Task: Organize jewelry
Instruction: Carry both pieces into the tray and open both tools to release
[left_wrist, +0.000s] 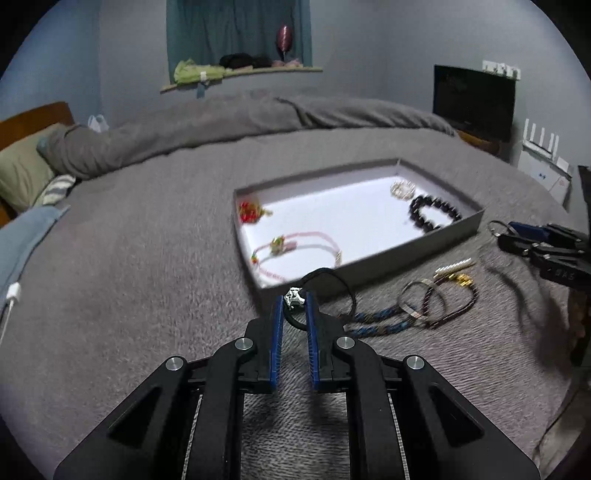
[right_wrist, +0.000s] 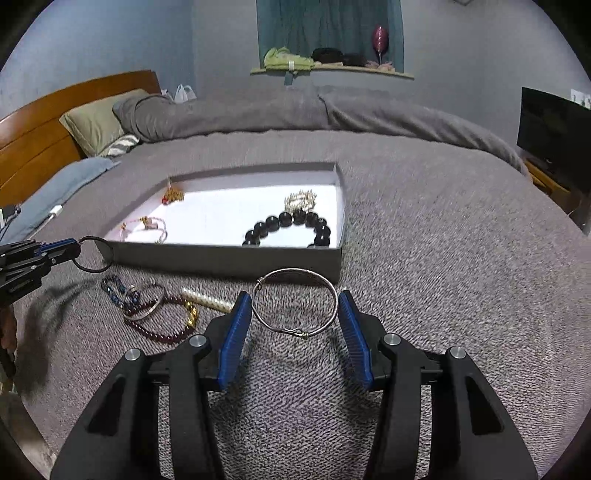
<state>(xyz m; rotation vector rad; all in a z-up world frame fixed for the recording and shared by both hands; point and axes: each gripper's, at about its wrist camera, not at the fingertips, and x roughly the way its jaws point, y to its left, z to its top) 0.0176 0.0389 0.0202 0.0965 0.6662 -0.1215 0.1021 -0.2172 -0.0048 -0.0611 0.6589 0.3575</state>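
Note:
A grey tray (left_wrist: 417, 254) with a white floor lies on the bed; it also shows in the right wrist view (right_wrist: 229, 258). It holds a black bead bracelet (left_wrist: 434, 214), a pink cord bracelet (left_wrist: 299, 247), a red charm (left_wrist: 249, 212) and a pale sparkly piece (left_wrist: 402, 189). My left gripper (left_wrist: 294, 301) is shut on a black cord bracelet with a silver charm (left_wrist: 295, 297), held just above the tray's near wall. My right gripper (right_wrist: 295, 308) is shut on a silver wire bangle (right_wrist: 295, 306), held above the blanket in front of the tray.
On the grey blanket (right_wrist: 443, 258) in front of the tray lie a blue braided bracelet (left_wrist: 380, 321), a silver ring bangle (left_wrist: 417, 299), a dark red bead bracelet (right_wrist: 162, 332) and a pearl strand (right_wrist: 207, 301). Pillows and a headboard (right_wrist: 37, 129) stand at the left, a dark screen (left_wrist: 474, 99) at the right.

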